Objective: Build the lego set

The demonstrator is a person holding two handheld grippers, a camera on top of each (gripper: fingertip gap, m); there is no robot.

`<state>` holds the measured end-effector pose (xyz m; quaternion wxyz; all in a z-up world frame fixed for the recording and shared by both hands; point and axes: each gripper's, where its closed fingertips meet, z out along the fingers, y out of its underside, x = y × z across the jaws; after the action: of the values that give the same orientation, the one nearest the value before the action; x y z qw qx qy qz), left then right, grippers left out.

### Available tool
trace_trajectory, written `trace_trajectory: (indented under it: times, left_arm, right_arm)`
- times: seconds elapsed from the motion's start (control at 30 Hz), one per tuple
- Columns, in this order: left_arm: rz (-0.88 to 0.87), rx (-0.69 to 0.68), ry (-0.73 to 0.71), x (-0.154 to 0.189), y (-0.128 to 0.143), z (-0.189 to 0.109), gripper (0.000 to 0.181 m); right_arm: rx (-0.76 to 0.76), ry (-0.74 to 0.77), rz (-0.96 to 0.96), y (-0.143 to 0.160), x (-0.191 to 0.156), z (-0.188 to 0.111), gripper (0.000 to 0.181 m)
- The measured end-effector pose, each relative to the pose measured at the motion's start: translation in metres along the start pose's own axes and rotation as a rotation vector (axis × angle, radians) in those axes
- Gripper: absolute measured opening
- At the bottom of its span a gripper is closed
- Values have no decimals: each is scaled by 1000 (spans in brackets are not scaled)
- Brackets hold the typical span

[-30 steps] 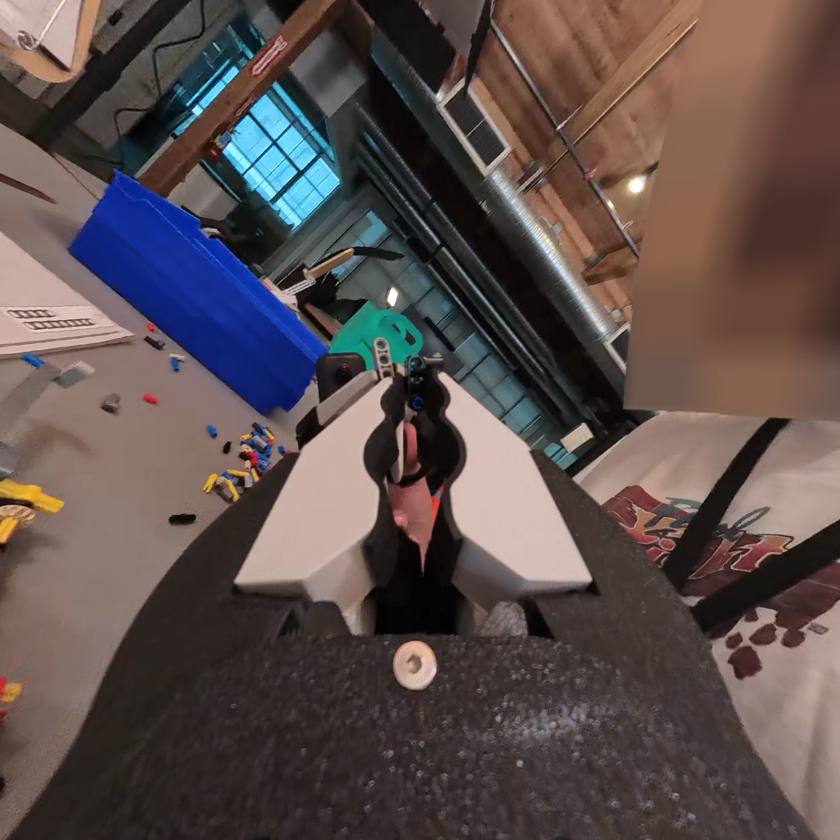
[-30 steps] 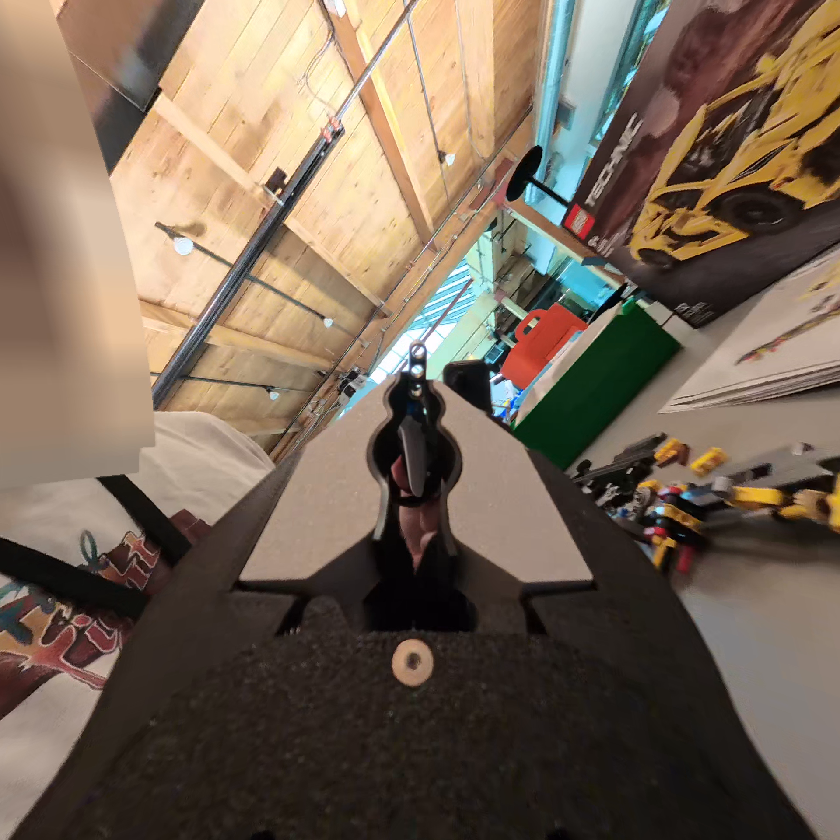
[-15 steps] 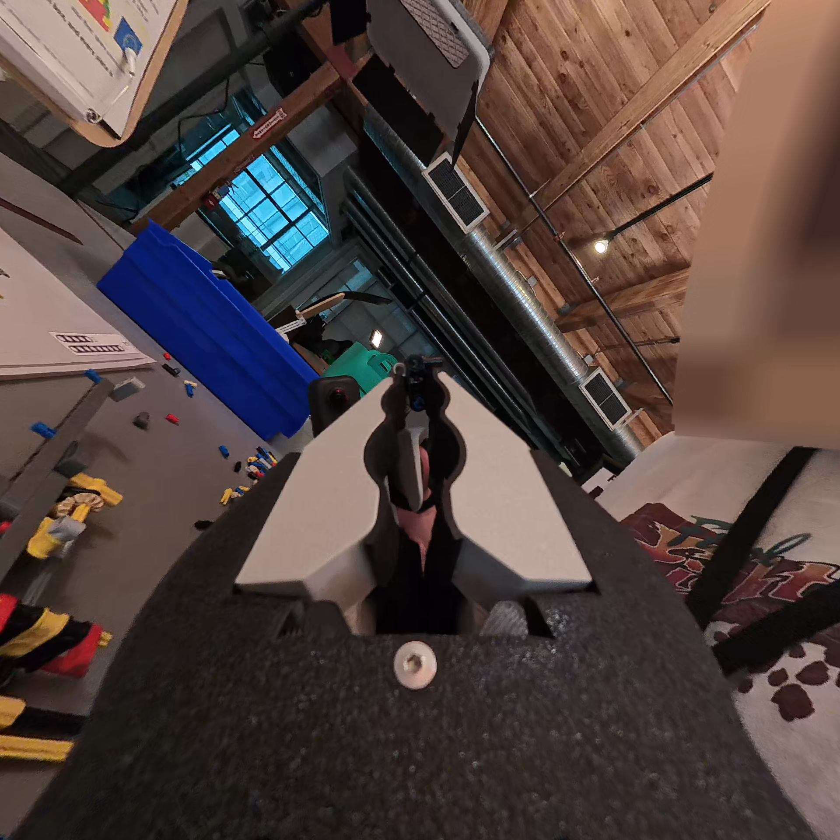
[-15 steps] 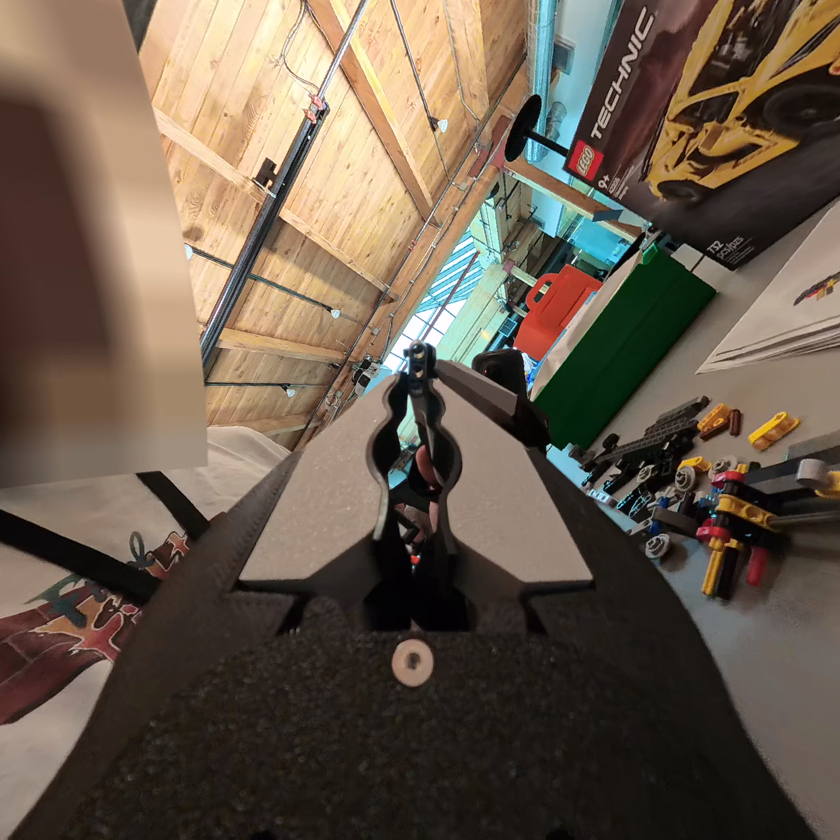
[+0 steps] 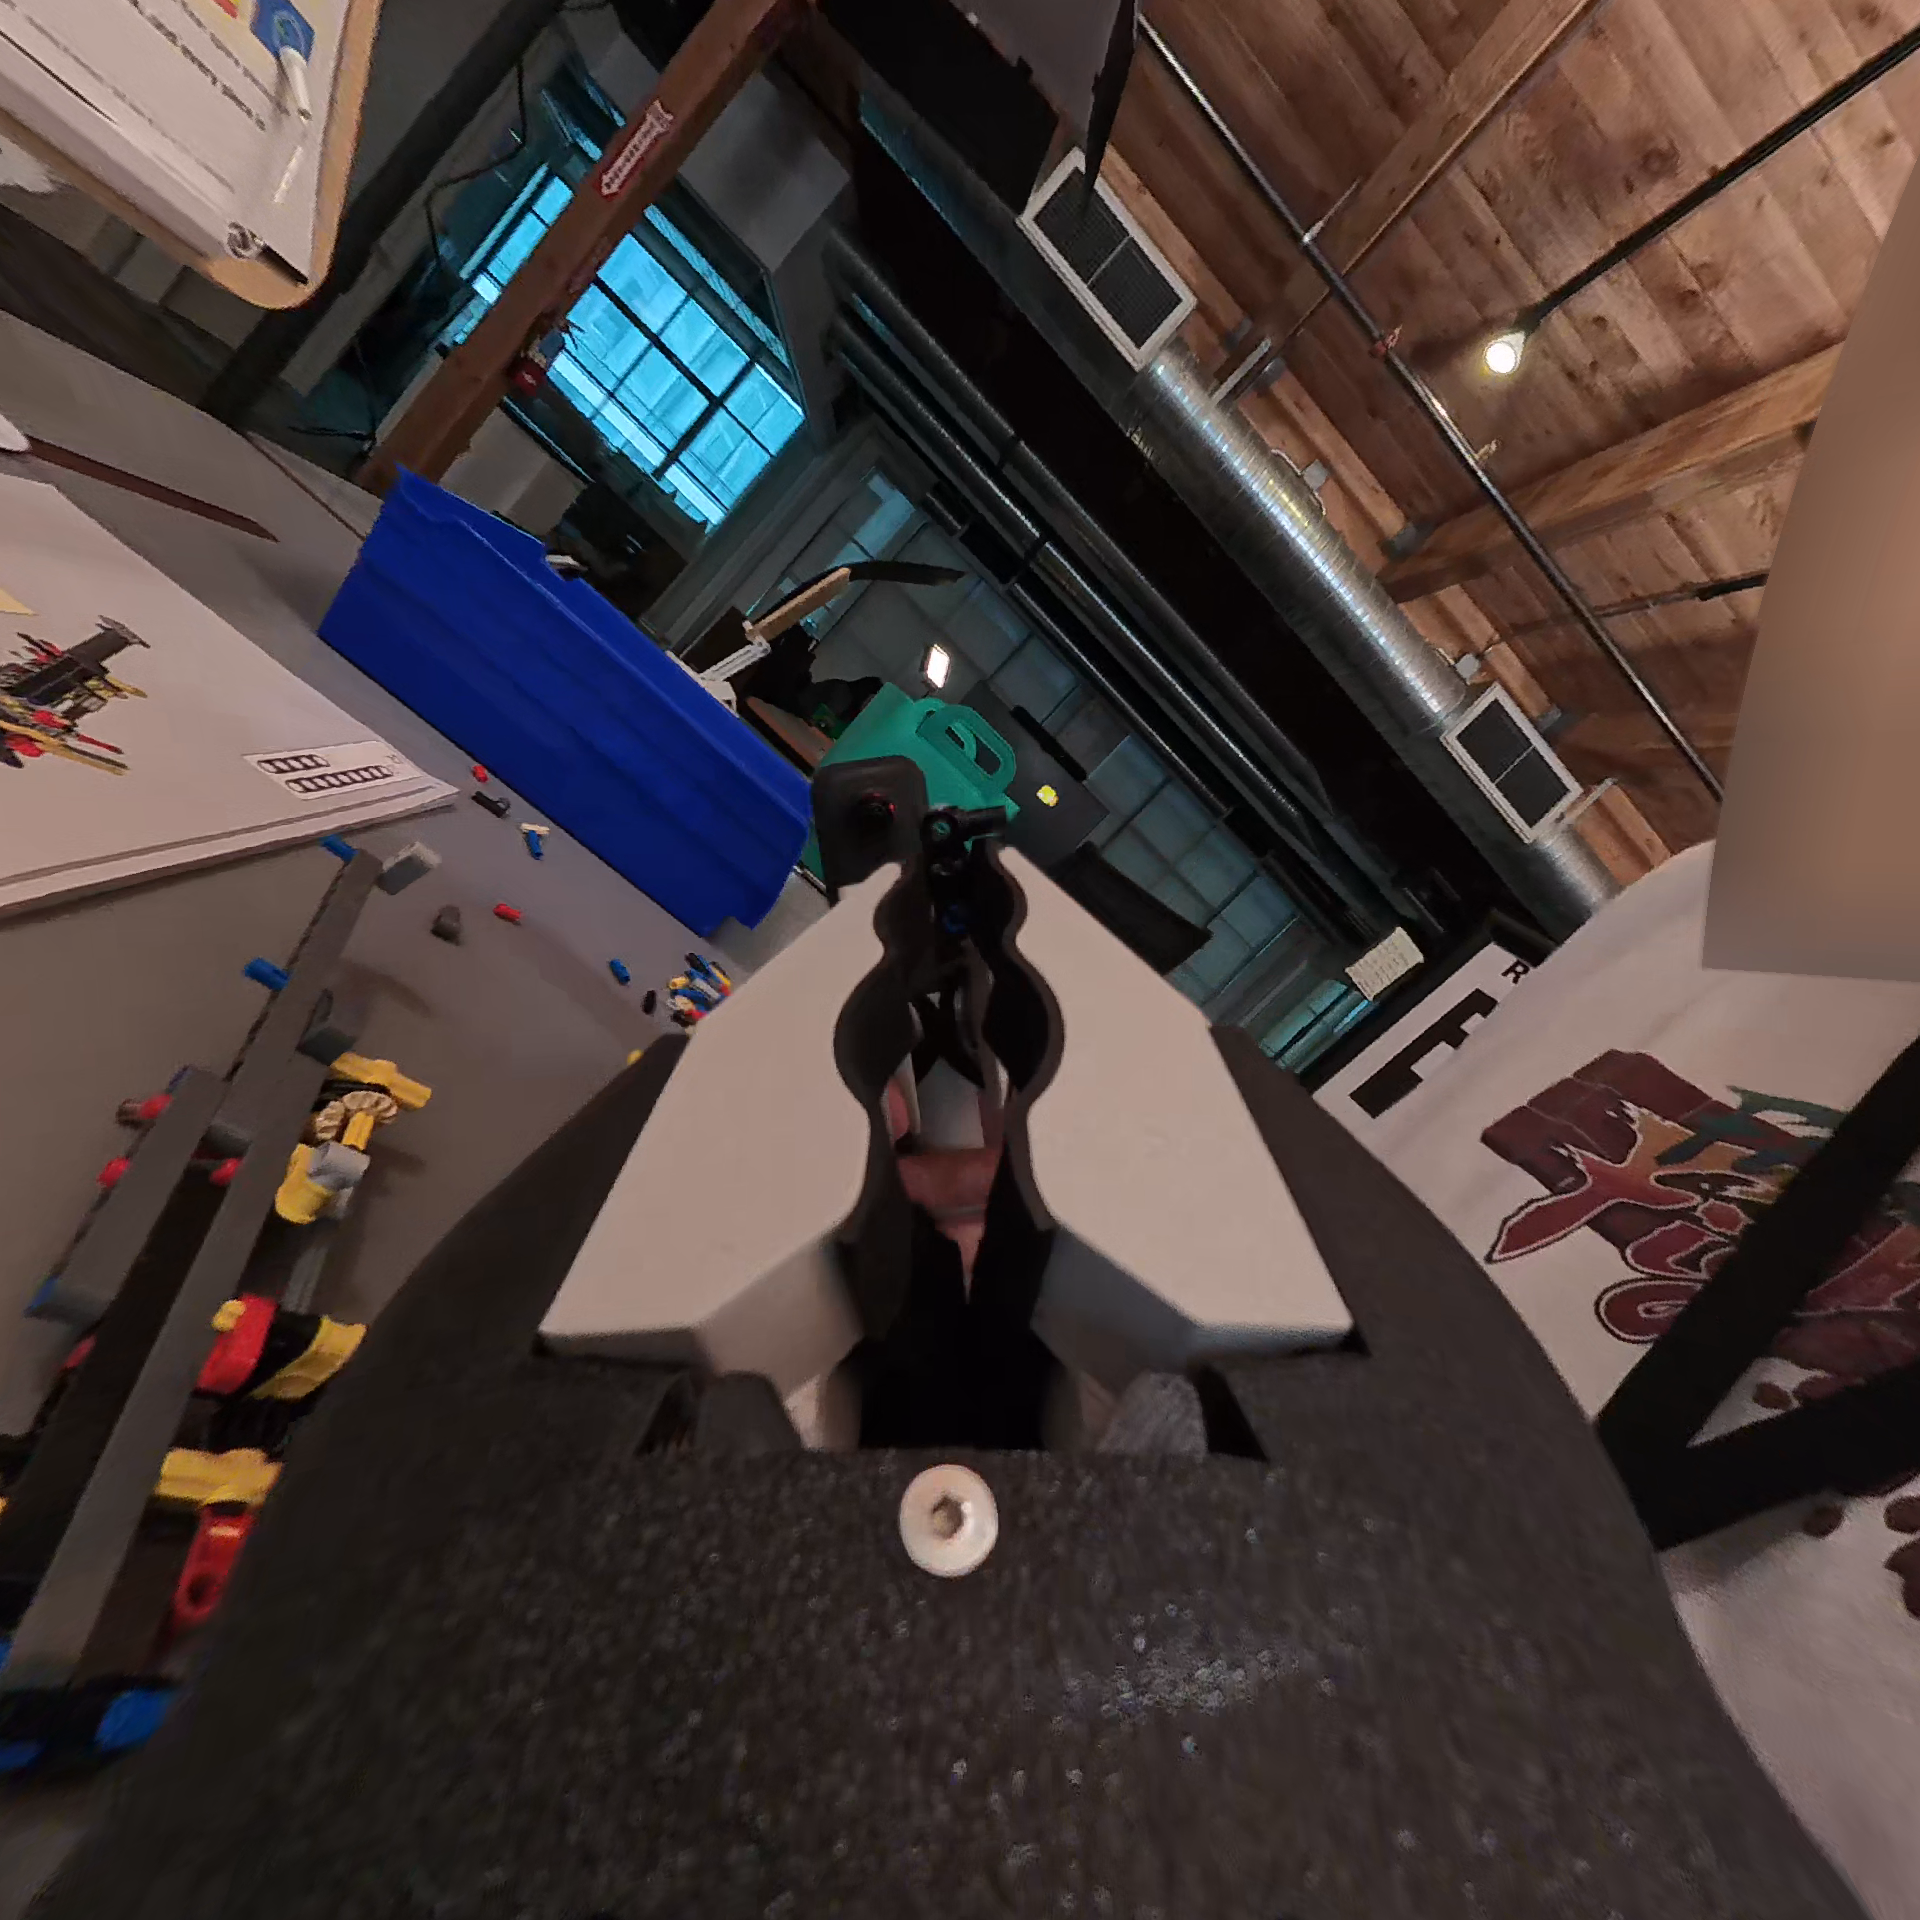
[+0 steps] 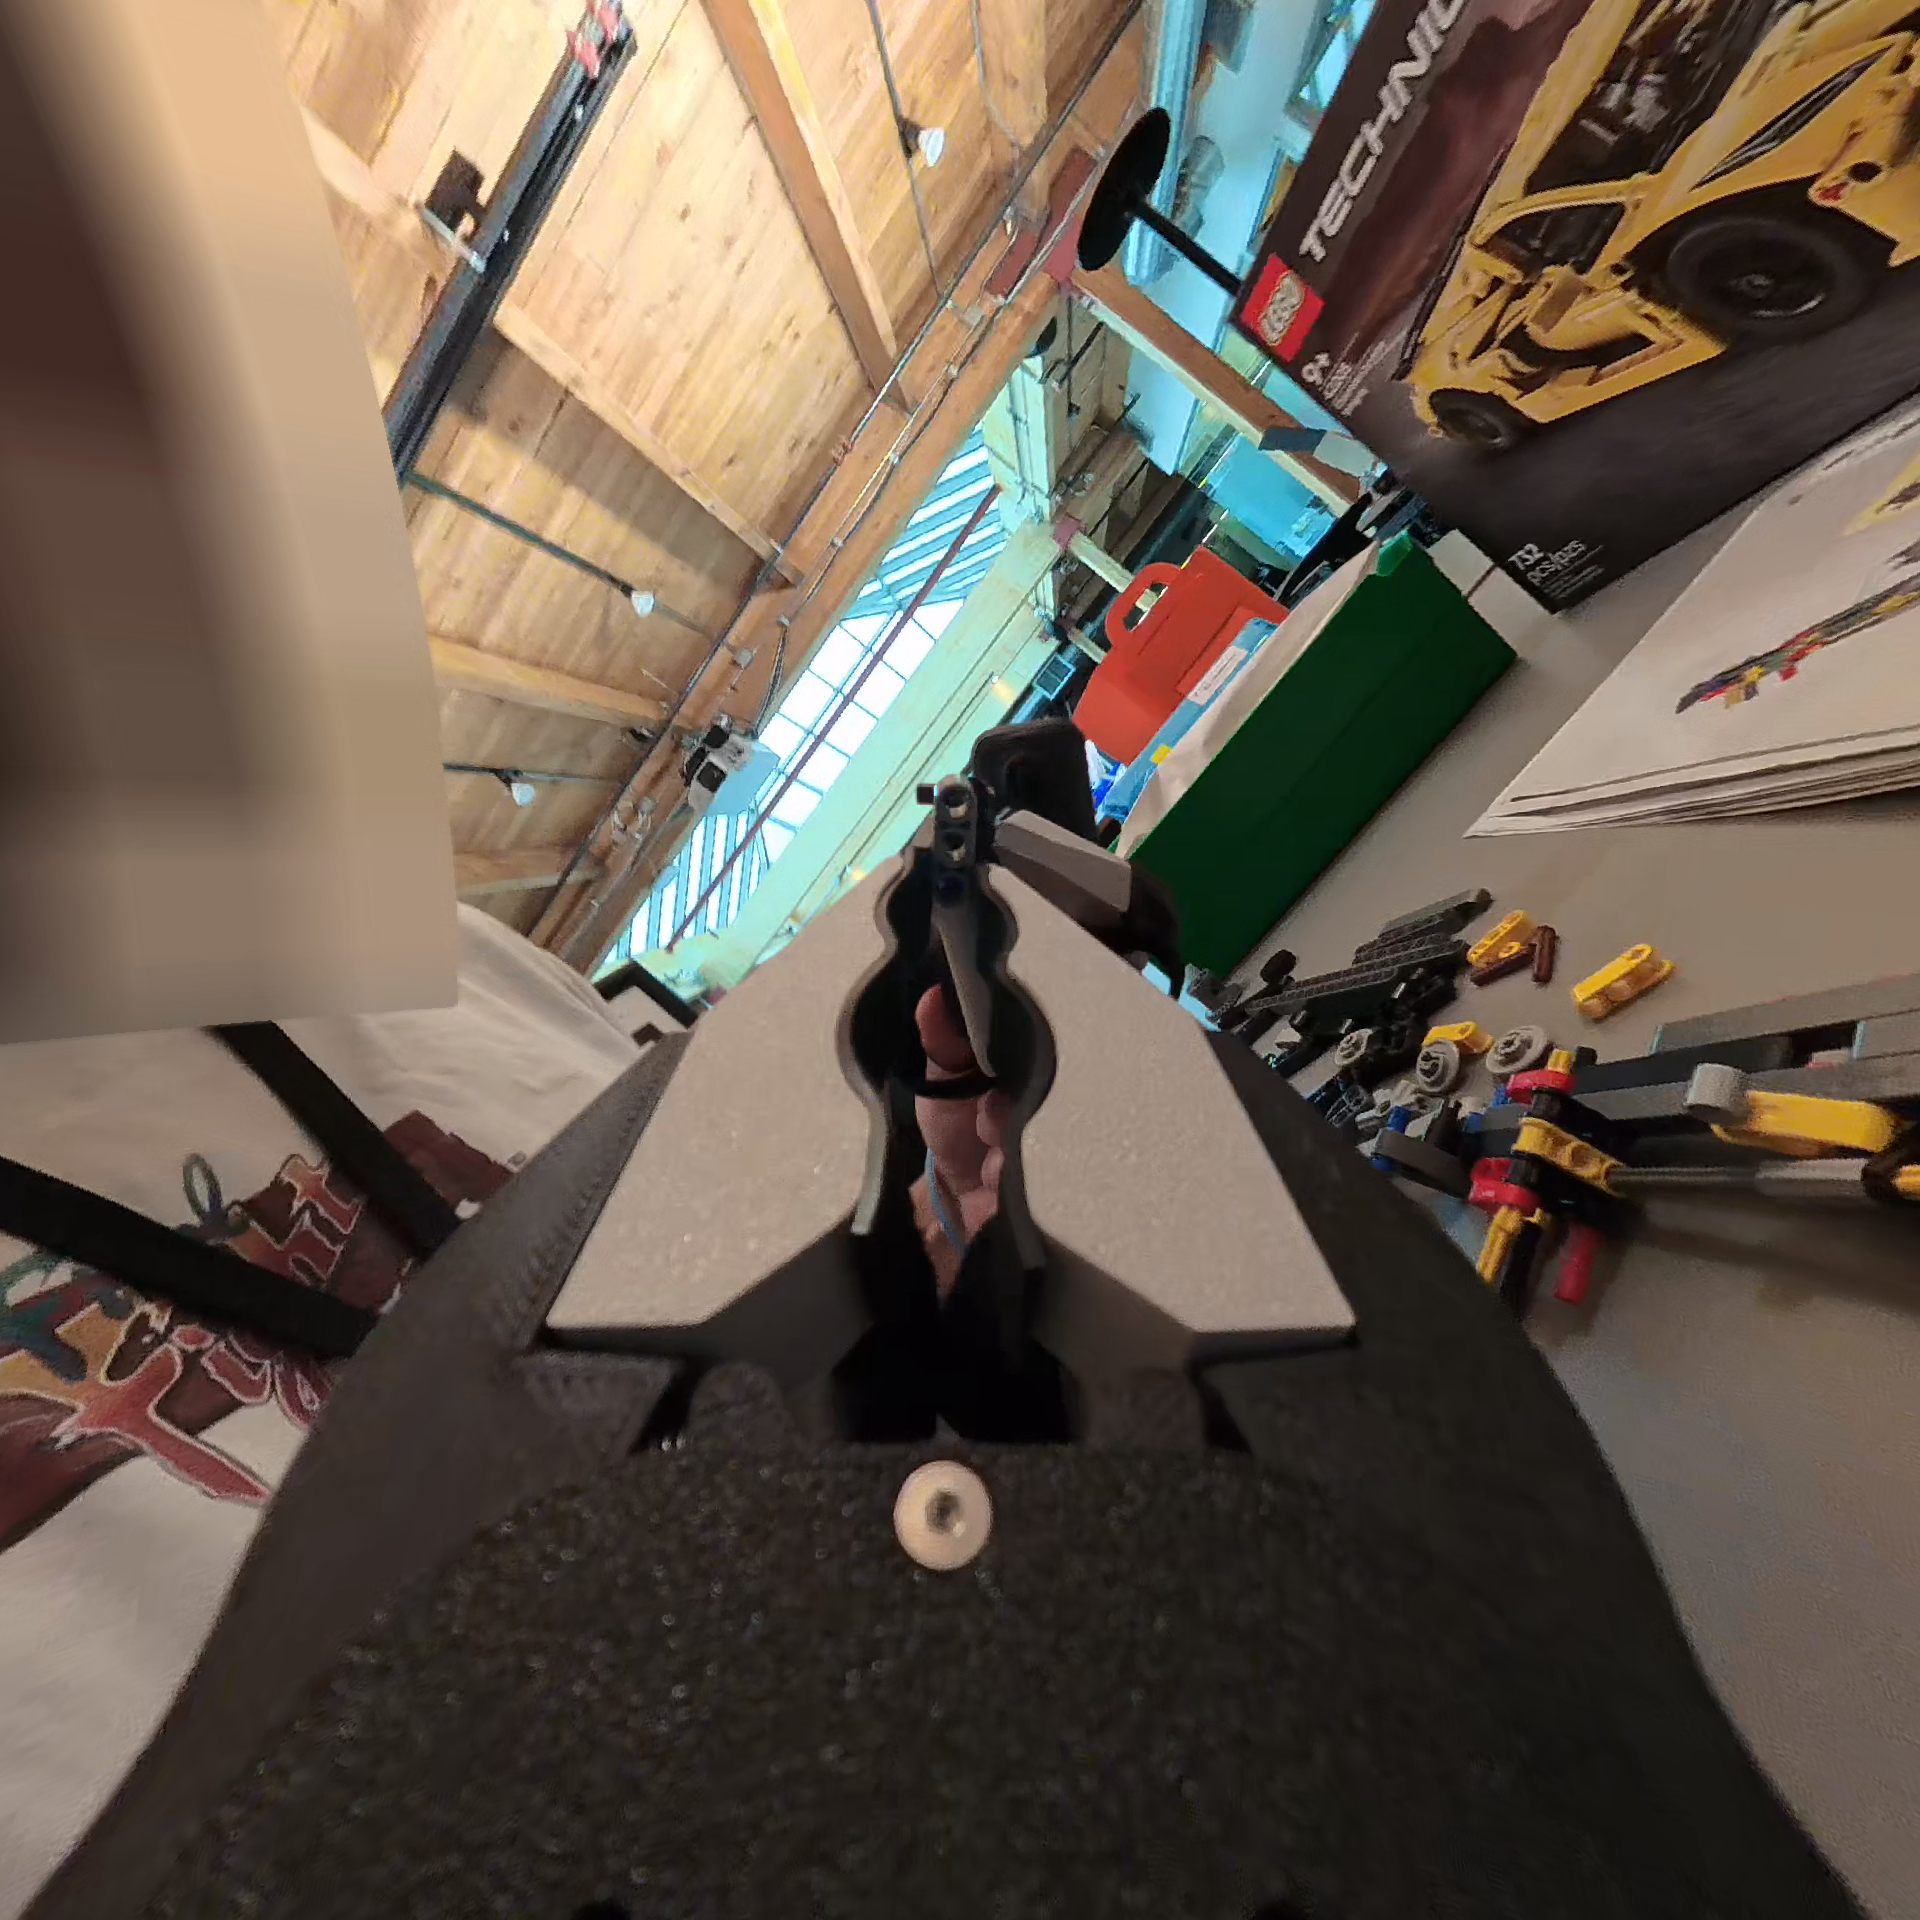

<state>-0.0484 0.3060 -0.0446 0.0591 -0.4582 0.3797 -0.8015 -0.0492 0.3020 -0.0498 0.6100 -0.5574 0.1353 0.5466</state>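
Both grippers are held up off the table, tip to tip. My left gripper (image 5: 951, 883) is shut on a small black Lego piece with a blue pin (image 5: 948, 914). My right gripper (image 6: 951, 883) is shut on a thin dark grey Lego beam (image 6: 961, 966) whose holed end (image 6: 954, 816) sticks out past the tips. The right gripper (image 5: 862, 821) shows just beyond the left one's tips, and the left gripper (image 6: 1060, 857) shows just beyond the right one's. The two held pieces meet at the tips; whether they are joined is hidden.
A partly built grey, yellow and red chassis (image 5: 239, 1195) (image 6: 1683, 1112) lies on the grey table (image 6: 1714, 1455). Loose small pieces (image 5: 691, 977) (image 6: 1361, 987) lie about. There are also a blue bin (image 5: 561, 707), a green bin (image 6: 1320, 748), an instruction booklet (image 5: 156, 727) (image 6: 1766, 707), the set's box (image 6: 1610, 208) and a person's shirt (image 5: 1714, 1195). Left and right tips are no more than a few centimetres apart.
Both grippers have tilted and shifted while staying shut and tip to tip. More of the table and the chassis has come into both views.
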Motion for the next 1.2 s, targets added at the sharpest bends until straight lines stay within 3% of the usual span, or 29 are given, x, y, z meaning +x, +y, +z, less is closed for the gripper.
trace_trajectory:
  times: [0.33,0.67,0.8,0.97,1.2]
  left_arm:
    - [70,-72,-30,-3,5,2,6]
    - [-34,-43,-4,-7,9,2,6]
    - [-12,-21,-12,-5,7,3,6]
    - [124,-25,-33,-3,5,3,6]
    - [63,-78,-41,-11,13,4,6]
  right_arm:
    - [-35,55,-56,4,4,-5,6]
    - [-122,189,-337,10,10,-1,6]
    - [-89,142,-227,7,7,0,6]
    - [-43,63,68,7,6,3,5]
    - [-136,184,-125,12,14,-4,6]
